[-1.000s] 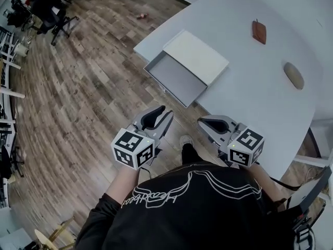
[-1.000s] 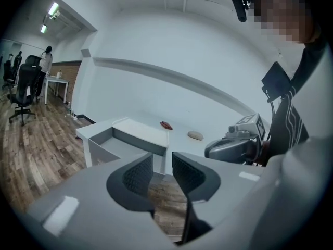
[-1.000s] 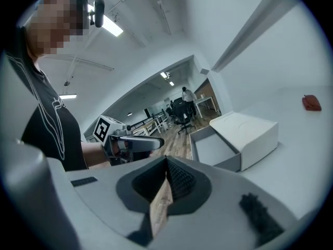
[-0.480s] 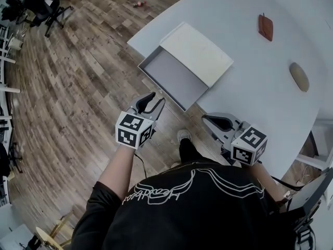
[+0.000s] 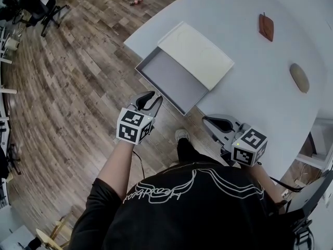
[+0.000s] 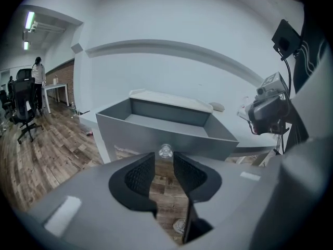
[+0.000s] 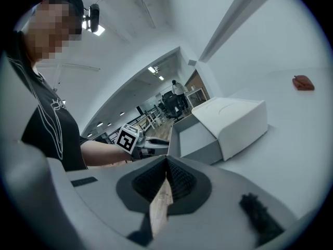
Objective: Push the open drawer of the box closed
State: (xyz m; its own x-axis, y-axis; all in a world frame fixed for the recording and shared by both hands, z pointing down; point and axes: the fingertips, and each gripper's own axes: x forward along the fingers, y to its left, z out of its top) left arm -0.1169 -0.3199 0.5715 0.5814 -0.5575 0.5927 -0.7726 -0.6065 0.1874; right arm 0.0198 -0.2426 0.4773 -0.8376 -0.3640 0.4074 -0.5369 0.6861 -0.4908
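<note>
A white box (image 5: 196, 53) lies near the table's edge, and its grey drawer (image 5: 174, 79) is pulled out over the floor. My left gripper (image 5: 152, 97) is just short of the drawer's front. In the left gripper view the drawer front (image 6: 156, 134) fills the middle, and its small clear knob (image 6: 165, 151) sits right ahead of my left gripper (image 6: 164, 163). The jaws are closing, a narrow gap still shows, and nothing is between the pads. My right gripper (image 5: 208, 120) hangs back by the table's edge with its tips together and nothing held. The right gripper view shows the box (image 7: 234, 120) and drawer (image 7: 190, 137).
The white table (image 5: 260, 103) also carries a reddish-brown item (image 5: 266, 27) and a tan oval object (image 5: 299, 77). Below the drawer is wooden floor (image 5: 78, 98). Office chairs (image 5: 39, 4) stand far off to the left. A person (image 6: 37, 72) stands in the distance.
My left gripper has moved forward and up to the drawer's front. The right gripper has stayed almost where it was.
</note>
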